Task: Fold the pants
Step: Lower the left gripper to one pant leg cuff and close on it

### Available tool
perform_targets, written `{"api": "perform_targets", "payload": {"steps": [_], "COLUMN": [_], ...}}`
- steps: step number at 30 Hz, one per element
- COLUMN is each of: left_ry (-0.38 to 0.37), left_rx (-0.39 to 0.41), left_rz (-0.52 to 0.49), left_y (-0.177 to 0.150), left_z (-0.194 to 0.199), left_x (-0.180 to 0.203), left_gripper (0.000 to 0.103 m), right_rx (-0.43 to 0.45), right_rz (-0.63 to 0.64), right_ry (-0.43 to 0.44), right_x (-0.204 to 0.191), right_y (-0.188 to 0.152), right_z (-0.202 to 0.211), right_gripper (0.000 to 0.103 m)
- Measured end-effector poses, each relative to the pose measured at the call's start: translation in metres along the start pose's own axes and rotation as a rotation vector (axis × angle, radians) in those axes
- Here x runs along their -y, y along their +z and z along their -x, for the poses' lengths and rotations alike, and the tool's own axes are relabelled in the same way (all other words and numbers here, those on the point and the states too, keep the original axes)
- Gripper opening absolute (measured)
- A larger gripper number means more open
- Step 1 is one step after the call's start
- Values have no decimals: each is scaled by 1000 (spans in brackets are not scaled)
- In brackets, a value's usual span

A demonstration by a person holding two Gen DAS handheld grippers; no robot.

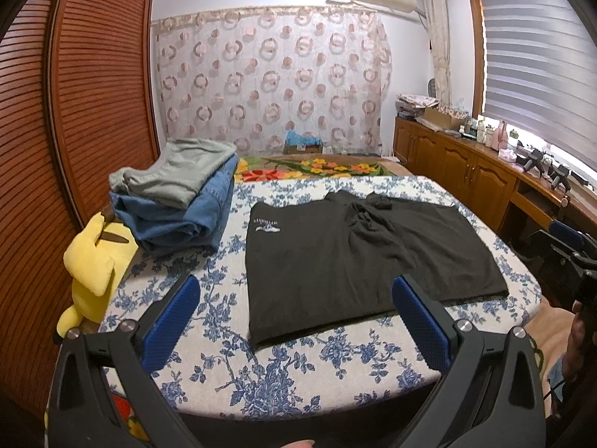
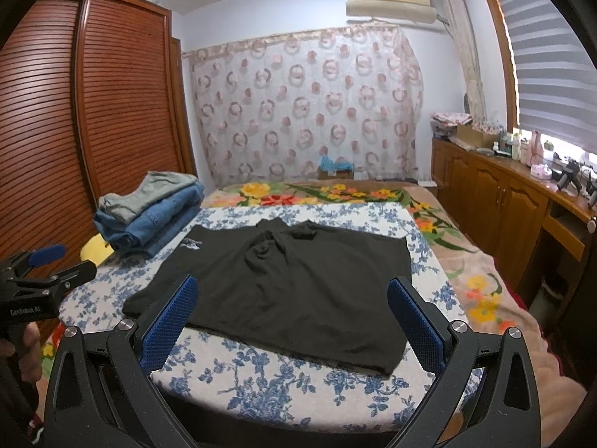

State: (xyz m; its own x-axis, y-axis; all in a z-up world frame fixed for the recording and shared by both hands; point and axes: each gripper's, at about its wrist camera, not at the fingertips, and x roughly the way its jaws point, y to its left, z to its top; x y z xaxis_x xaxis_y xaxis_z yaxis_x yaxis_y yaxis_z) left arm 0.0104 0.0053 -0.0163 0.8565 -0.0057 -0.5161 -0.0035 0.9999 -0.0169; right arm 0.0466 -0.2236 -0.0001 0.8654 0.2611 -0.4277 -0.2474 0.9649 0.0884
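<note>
Black cotton shorts point(image 2: 276, 280) lie flat on the floral-sheeted table point(image 2: 261, 384) — both grippers, left gripper point(image 1: 294, 317) and right gripper point(image 2: 291, 313), hover open, empty; pinch matching hem corners, fold evenly.

Both wrist cams sit low at the near edge of the board point(image 1: 298, 384), facing across it toward the curtain point(image 2: 306, 112), left one further left, both sharing the black pants point(image 1: 358, 254) and folded stack point(image 2: 149, 216).

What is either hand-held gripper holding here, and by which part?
Nothing. The left hand-held gripper and right hand-held gripper are both open above the black pants, which lie flat and untouched.
</note>
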Motion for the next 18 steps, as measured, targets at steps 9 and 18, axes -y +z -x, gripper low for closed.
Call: {"api": "perform_targets", "payload": {"steps": [9,18], "left_ry": [3,4], "left_rx": [-66,-128], "left_rz": [8,23], "left_y": [-13,-27], "left_z": [-23,-44], "left_x": [-6,-19], "left_gripper": [103,103], "right_rx": [-91,-182], "right_rz": [2,19], "right_ry": [-17,-35], "right_x": [22,35], "right_y": [-14,-35], "right_z": [-25,-60], "right_gripper": [103,103]}}
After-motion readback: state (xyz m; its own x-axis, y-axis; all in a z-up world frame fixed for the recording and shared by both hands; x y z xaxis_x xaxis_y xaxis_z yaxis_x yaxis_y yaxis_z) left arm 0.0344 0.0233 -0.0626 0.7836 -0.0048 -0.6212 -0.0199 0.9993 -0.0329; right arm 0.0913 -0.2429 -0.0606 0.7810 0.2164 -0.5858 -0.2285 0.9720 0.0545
